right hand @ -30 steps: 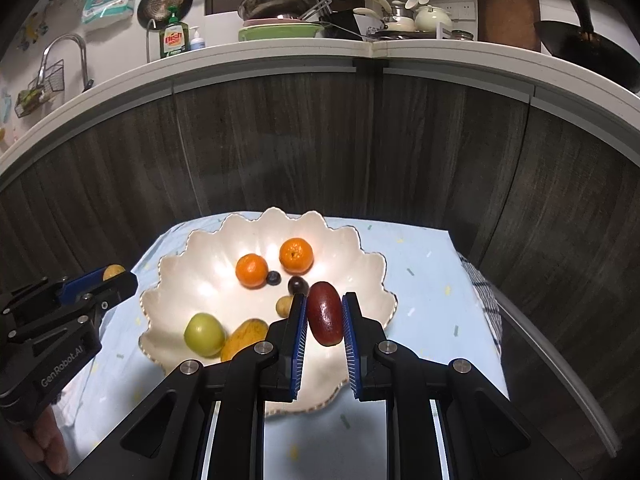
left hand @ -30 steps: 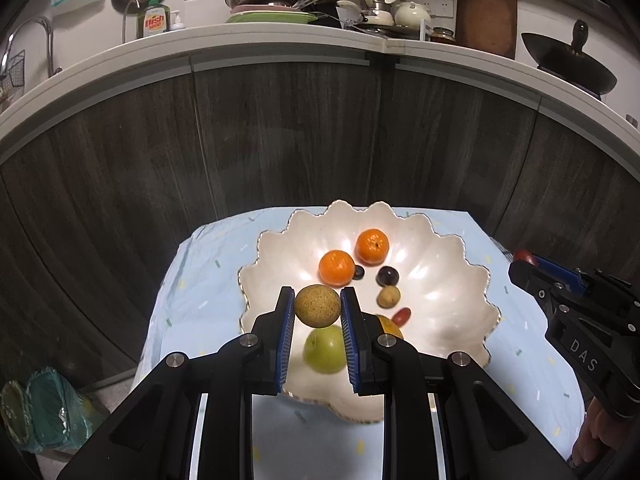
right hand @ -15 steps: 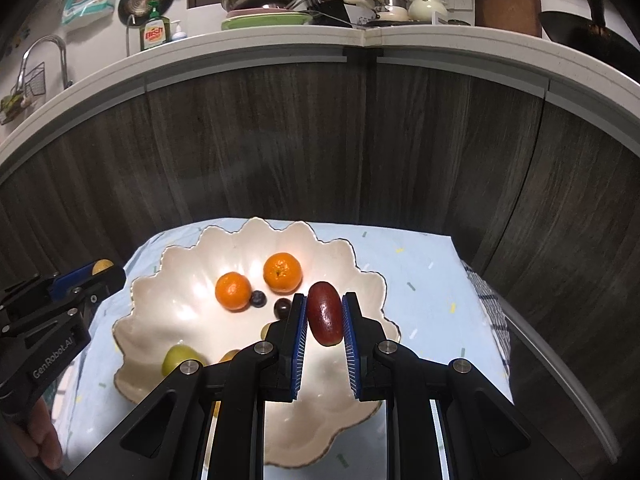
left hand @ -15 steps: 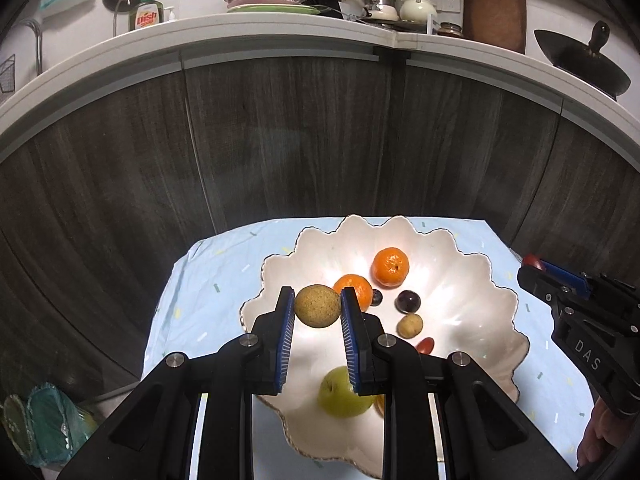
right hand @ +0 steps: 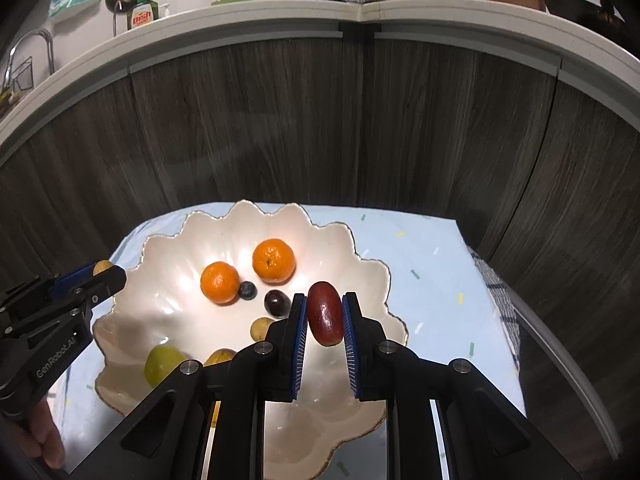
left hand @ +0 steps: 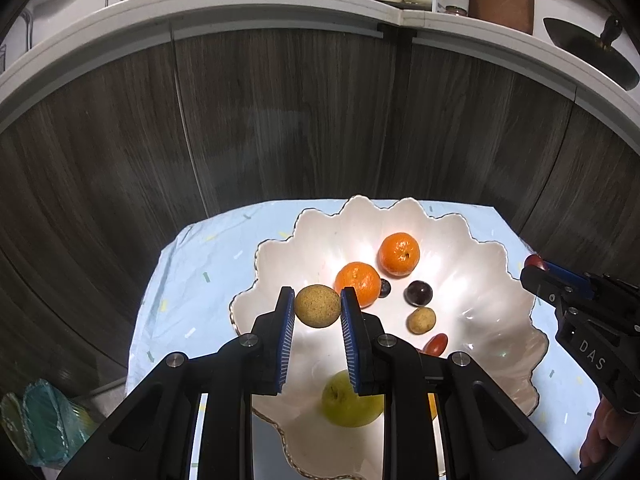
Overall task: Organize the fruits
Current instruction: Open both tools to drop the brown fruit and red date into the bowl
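A white scalloped bowl (left hand: pixel 480 248) (right hand: pixel 168 308) sits on a pale blue cloth. My left gripper (left hand: pixel 317 306) is shut on a round tan fruit (left hand: pixel 317 305), held over the bowl's left rim. My right gripper (right hand: pixel 325 313) is shut on a dark red oval fruit (right hand: pixel 325 313) above the bowl's right side. Inside the bowl lie two oranges (left hand: pixel 399 254) (left hand: pixel 357 283), a dark plum (left hand: pixel 418 293), a blueberry (right hand: pixel 247 290), a small tan fruit (left hand: pixel 421 320), a green apple (left hand: pixel 352 400) and a small red fruit (left hand: pixel 435 344). A yellow fruit (right hand: pixel 219 357) is partly hidden by my right gripper.
Dark wood cabinet fronts (left hand: pixel 288 120) rise right behind the cloth-covered table (right hand: pixel 424 256). A counter above carries pots, dishes and a dish soap bottle (right hand: pixel 141 12). A checked towel (right hand: pixel 500 300) lies at the table's right edge. A green bag (left hand: pixel 44 420) sits on the floor at left.
Both grippers have moved forward and down toward the bowl with their fruits still held. The bowl now looms larger and lower in both views.
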A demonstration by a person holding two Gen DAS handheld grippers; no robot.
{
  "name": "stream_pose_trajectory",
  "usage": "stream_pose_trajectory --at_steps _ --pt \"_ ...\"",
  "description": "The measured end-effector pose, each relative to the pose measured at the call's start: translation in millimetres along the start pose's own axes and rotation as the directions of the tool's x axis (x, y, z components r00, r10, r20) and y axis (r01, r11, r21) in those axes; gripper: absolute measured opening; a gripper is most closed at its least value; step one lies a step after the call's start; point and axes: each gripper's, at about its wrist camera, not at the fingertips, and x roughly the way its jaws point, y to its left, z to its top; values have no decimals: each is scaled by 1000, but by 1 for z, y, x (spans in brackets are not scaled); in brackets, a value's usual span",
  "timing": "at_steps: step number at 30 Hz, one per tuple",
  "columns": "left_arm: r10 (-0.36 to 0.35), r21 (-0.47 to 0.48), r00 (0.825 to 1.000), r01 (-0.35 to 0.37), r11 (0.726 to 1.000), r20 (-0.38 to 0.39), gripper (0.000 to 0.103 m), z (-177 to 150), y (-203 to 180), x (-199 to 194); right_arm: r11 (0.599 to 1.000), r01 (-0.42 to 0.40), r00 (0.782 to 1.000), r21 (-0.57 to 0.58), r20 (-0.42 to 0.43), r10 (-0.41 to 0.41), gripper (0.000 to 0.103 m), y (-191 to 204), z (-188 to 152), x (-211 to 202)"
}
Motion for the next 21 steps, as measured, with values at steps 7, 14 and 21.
stream_pose_trajectory --at_steps 7,14,21 --pt "-8 5 999 9 1000 -33 34 -2 0 5 1000 -5 999 14 -33 6 20 -1 -1 4" --pt "9 4 1000 -9 1000 -28 60 -3 0 -1 999 -6 1000 31 -16 7 56 -2 -1 -3" --pt "45 0 999 -45 999 -15 79 -4 2 -15 999 12 1000 40 11 -12 73 -2 0 -17"
